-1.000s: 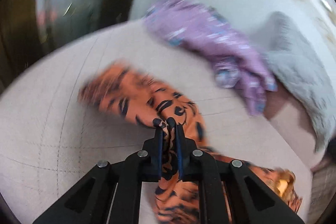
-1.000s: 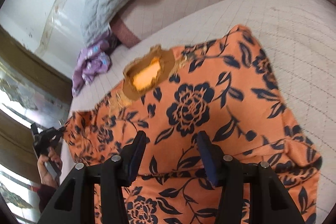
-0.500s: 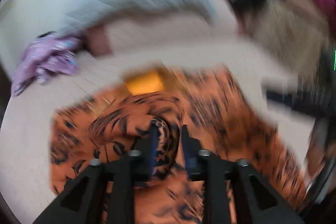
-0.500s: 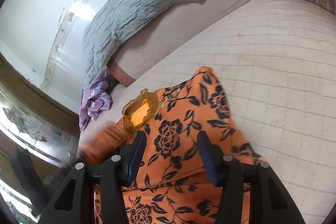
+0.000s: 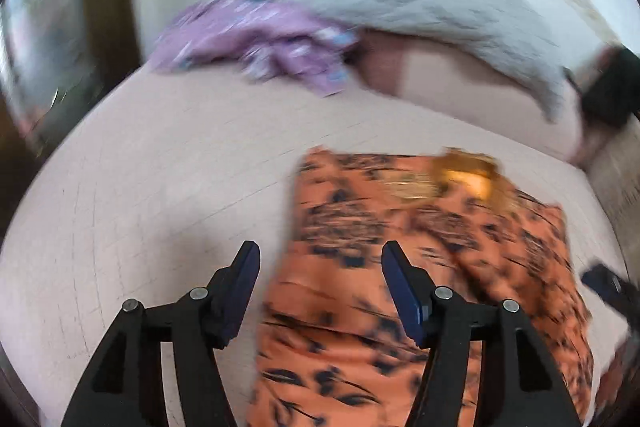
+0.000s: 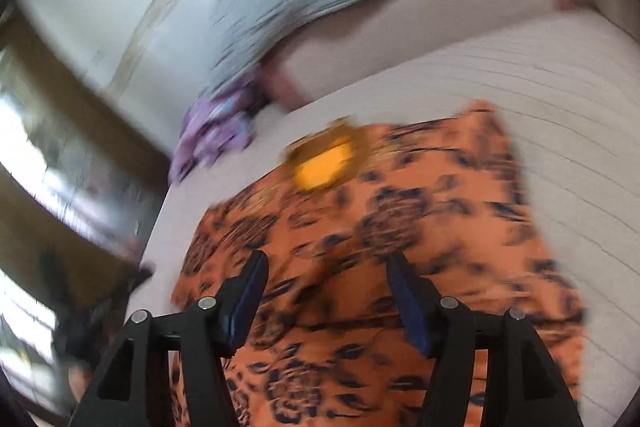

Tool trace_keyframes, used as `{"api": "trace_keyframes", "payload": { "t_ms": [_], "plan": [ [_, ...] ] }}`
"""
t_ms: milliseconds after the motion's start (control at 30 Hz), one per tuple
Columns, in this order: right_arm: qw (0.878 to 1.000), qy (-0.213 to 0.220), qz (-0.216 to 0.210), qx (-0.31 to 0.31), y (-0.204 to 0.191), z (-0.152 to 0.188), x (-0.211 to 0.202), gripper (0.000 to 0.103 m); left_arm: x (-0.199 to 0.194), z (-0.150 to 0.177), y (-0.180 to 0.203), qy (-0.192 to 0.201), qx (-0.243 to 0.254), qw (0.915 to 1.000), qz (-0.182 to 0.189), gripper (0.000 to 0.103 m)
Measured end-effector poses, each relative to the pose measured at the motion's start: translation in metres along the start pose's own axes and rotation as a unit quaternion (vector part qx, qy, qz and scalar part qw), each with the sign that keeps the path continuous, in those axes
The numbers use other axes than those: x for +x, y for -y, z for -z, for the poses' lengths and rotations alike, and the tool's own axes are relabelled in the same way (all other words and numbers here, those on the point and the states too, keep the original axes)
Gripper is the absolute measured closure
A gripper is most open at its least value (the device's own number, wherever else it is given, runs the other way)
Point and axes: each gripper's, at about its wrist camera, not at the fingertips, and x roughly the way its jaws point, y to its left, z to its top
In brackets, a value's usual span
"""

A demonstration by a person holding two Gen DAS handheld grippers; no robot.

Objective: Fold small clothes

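An orange garment with dark blue flowers (image 5: 420, 267) lies flat on the pale quilted bed, its left side folded over, its yellow neck opening (image 5: 464, 179) at the far end. It also shows in the right wrist view (image 6: 380, 247). My left gripper (image 5: 320, 263) is open and empty, just above the garment's left folded edge. My right gripper (image 6: 324, 271) is open and empty above the garment's near middle. Both views are blurred by motion.
A crumpled purple garment (image 5: 260, 39) lies at the far side of the bed (image 5: 160, 167), next to a grey quilted blanket (image 5: 432, 7) on a pink bolster. A dark wooden frame and a mirror stand at the left.
My left gripper was shut on the orange garment's left side, carried it over to the right, and has let go; it is now open. My right gripper stayed open and shifted above the garment.
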Motion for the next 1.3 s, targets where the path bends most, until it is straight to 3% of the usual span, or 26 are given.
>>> {"api": "trace_keyframes", "payload": {
  "t_ms": [100,167,300,433,533,600,667,867,967,1067,1133,1200,1300],
  "plan": [
    [0.997,-0.017,0.008,-0.071,-0.045,0.005,0.025,0.037,0.035,0.001,-0.011,-0.043,-0.005,0.9984,-0.038,0.05],
    [0.993,-0.039,0.012,-0.108,-0.073,0.003,0.049,0.037,0.053,0.004,-0.011,-0.075,-0.01,0.9962,-0.044,0.053],
    [0.977,-0.102,0.061,-0.176,-0.121,-0.006,0.115,0.034,0.066,0.015,-0.009,-0.101,0.014,0.9925,-0.067,0.052],
    [0.961,-0.147,0.117,-0.201,-0.13,-0.005,0.169,0.032,0.065,0.017,-0.009,-0.107,0.015,0.9922,-0.062,0.052],
    [0.959,-0.144,0.136,-0.203,-0.121,-0.004,0.186,0.036,0.067,0.017,-0.01,-0.111,0.015,0.9921,-0.057,0.052],
    [0.97,-0.123,0.122,-0.171,-0.11,-0.009,0.176,0.078,0.069,0.016,-0.012,-0.111,0.015,0.9921,-0.056,0.051],
    [0.979,-0.099,0.102,-0.146,-0.096,-0.018,0.153,0.089,0.07,0.015,-0.013,-0.11,0.018,0.992,-0.06,0.051],
    [0.992,-0.021,0.103,-0.075,-0.038,-0.033,0.052,0.092,0.065,0.016,0.002,-0.096,0.035,0.9908,-0.088,0.051],
    [0.997,-0.014,0.08,-0.007,0.016,-0.022,0.005,0.092,0.064,0.021,0.008,-0.088,0.05,0.9892,-0.105,0.051],
    [0.996,-0.033,0.061,0.057,0.046,-0.007,-0.005,0.088,0.06,0.026,0.01,-0.079,0.058,0.9884,-0.116,0.051],
    [0.994,-0.043,0.056,0.084,0.046,-0.002,-0.004,0.076,0.056,0.03,0.007,-0.078,0.047,0.9895,-0.112,0.051],
    [0.995,-0.045,0.047,0.07,0.025,-0.003,0.006,0.015,0.052,0.034,0.003,-0.08,0.034,0.9907,-0.105,0.051],
    [0.998,-0.034,0.036,-0.026,-0.036,-0.006,0.026,0.01,0.047,0.034,-0.007,-0.084,0.015,0.9919,-0.094,0.047]
  ]
}}
